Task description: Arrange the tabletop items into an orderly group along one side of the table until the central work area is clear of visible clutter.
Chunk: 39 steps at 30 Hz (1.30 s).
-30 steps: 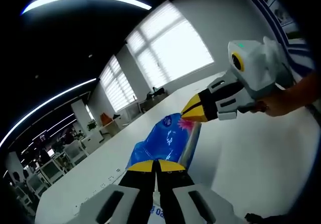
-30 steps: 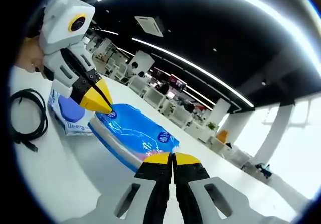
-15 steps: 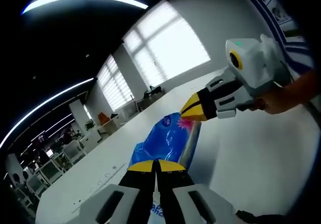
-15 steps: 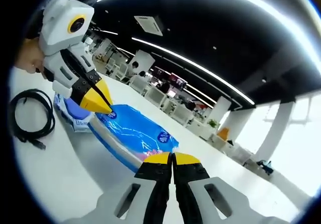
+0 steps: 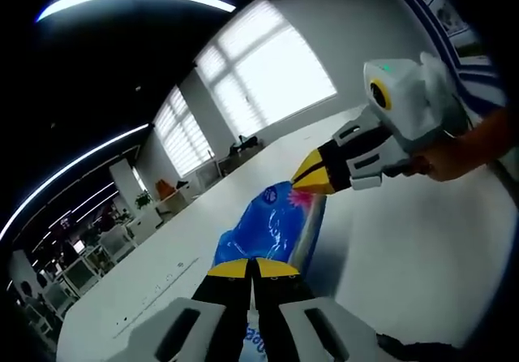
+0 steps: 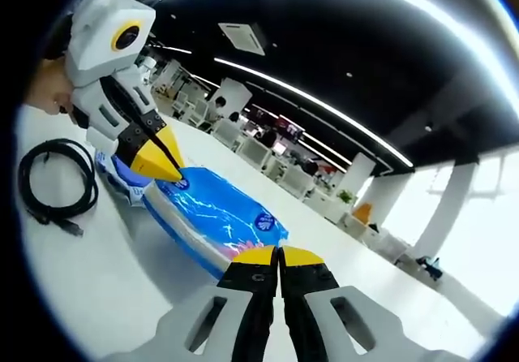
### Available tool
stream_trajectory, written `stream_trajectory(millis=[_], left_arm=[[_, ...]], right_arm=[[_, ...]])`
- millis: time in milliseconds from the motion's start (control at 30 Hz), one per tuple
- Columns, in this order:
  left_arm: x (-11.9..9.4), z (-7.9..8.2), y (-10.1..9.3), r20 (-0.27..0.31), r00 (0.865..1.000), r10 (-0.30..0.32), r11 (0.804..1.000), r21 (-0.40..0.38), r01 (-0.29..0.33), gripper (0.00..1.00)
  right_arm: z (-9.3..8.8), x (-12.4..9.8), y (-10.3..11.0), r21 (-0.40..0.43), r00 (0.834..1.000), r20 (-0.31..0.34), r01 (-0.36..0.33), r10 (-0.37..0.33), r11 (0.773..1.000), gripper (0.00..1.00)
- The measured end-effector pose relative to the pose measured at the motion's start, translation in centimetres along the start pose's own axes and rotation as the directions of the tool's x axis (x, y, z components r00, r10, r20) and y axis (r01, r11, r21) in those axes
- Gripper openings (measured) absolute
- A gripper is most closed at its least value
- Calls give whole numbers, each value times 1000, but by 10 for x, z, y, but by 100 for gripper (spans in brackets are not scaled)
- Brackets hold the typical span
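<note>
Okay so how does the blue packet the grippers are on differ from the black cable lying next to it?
The blue packet is a flat, glossy, printed pack; the black cable is a thin cord wound in a loose coil. The packet has the left gripper and right gripper at its two ends, jaws closed; the cable lies untouched, apart from both. The packet overlaps a smaller white and blue pack; the cable rests alone. Both lie on the white table.
</note>
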<state>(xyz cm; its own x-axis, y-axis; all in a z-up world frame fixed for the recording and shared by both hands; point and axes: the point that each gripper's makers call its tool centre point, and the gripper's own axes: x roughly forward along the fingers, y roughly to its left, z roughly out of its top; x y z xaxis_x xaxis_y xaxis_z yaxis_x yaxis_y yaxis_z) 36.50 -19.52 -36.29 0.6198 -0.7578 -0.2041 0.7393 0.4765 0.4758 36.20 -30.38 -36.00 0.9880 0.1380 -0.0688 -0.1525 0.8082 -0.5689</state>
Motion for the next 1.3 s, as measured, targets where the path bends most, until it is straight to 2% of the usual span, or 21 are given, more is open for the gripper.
stream_trajectory(millis=[400,867,1100,1167,1300], left_arm=[[-1,-9,-7,-8,1000,-22,1000,-9,22,0],[-5,-16,-13,-22,999,-44,999,-25,43,0],[-8,-19,-11,-31,999,-36,998,-45,35,7],[-11,-16,-10,-10,1000,-29,997,-69,28,9],[-13,-18,-10,-15,1000,-28,997,-78,27,10]], right_arm=[[-17,0,13,16,998,-47,-32,33,999,0],[-22,-4,20,13,997,-70,-41,42,999,0],[-28,-6,21,66,997,-75,-31,35,997,0],[-28,-8,20,80,997,-69,-25,30,997,1],[-28,-9,21,95,998,-59,-24,30,995,1]])
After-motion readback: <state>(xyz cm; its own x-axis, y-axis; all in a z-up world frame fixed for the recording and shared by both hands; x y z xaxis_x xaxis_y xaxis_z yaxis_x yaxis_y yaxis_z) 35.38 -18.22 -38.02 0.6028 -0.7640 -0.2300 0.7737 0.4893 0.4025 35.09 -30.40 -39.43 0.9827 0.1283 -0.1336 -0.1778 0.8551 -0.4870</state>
